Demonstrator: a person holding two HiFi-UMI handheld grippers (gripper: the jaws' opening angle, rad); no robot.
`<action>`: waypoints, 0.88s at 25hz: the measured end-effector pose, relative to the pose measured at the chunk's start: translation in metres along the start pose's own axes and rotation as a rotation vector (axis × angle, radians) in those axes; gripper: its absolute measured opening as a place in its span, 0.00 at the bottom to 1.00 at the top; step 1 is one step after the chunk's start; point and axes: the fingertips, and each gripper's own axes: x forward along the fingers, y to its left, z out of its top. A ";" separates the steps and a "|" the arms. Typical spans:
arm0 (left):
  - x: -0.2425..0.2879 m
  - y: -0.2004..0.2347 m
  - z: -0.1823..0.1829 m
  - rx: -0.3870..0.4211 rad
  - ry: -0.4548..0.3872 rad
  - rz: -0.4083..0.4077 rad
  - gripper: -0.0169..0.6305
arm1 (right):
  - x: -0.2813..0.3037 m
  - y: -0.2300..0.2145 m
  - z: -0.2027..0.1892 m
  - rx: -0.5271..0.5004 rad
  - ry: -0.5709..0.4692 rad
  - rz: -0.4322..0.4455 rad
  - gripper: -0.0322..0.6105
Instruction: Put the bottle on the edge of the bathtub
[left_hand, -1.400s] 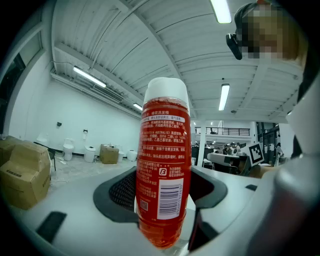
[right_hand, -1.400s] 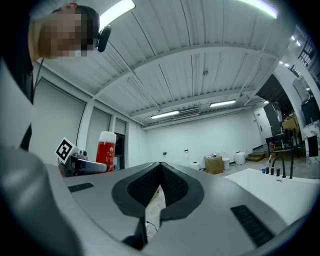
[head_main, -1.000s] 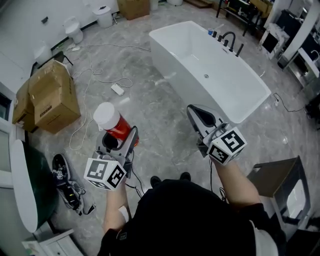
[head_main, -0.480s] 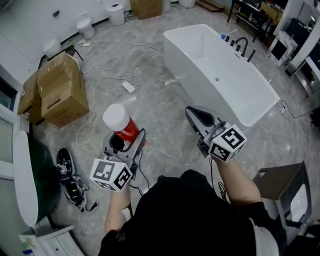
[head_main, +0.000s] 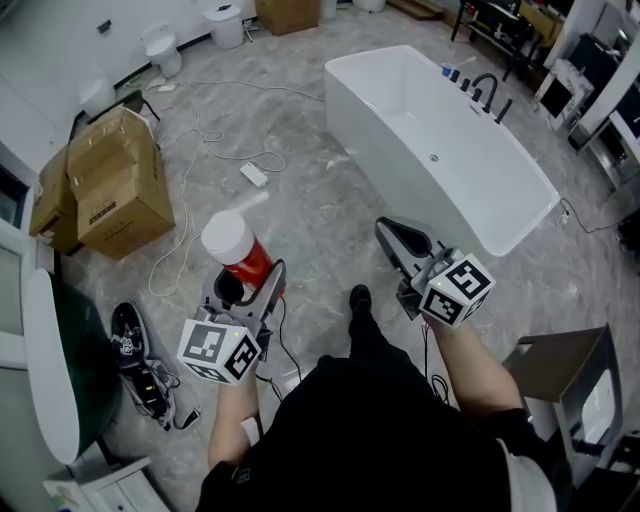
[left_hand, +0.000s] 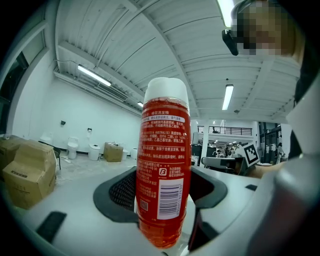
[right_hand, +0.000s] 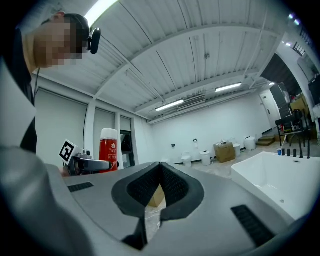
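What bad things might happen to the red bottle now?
The left tool grips the bottle near its bottom, so the tall top might tip out. The bathtub rim looks narrow; the bottle may topple off. A white cable lies on the floor, easy to trip on.

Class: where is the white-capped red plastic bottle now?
Head view, left of centre: the red bottle clamped in the left hand-held gripper, over the floor, short of the white bathtub.

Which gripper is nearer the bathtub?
Right. The right gripper, shut and empty, is close to the near end of the bathtub; the left gripper, shut on the red bottle, is farther off to the left over the floor.
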 end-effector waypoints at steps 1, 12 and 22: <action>0.006 0.004 0.000 -0.002 0.002 0.001 0.49 | 0.004 -0.007 -0.001 0.005 0.003 0.000 0.09; 0.129 0.052 0.017 -0.037 0.014 0.034 0.49 | 0.066 -0.137 0.009 0.062 0.034 0.012 0.09; 0.234 0.071 0.033 -0.092 -0.008 0.069 0.49 | 0.111 -0.225 0.033 0.053 0.049 0.112 0.09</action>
